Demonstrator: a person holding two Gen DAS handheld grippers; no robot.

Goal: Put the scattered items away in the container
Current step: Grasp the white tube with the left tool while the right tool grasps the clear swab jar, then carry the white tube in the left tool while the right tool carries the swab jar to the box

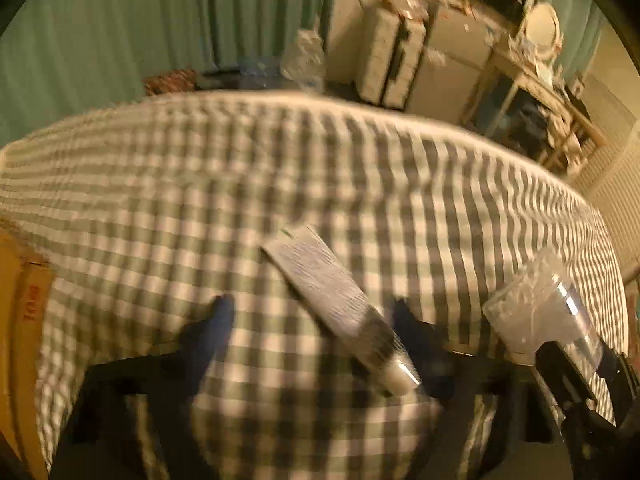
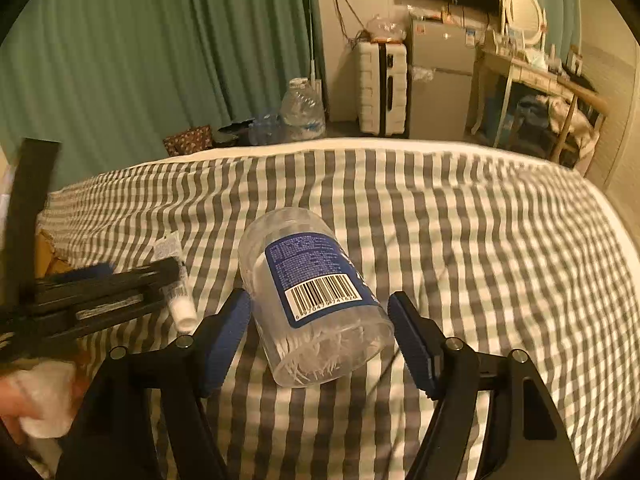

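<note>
Both grippers' fingers spread wide: left gripper [image 1: 310, 338] around one white tube [image 1: 340, 308], right gripper [image 2: 320, 340] around one clear cotton-swab jar [image 2: 316, 300]. Its blue label [image 2: 316, 276] carries a barcode; the small print is unreadable.

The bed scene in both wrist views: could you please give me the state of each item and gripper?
Cotton swab jar: lying on its side on the checked bedspread, not gripped.
Tube: lying flat, cap on, not gripped.
Right gripper: open, fingers either side of the jar.
Left gripper: open, straddling the tube.
Cardboard box: at the bed's left edge, contents unseen.

Clear glossy plastic jar [image 2: 316, 300]; matt checked cloth bedsheet [image 2: 480, 260]
</note>
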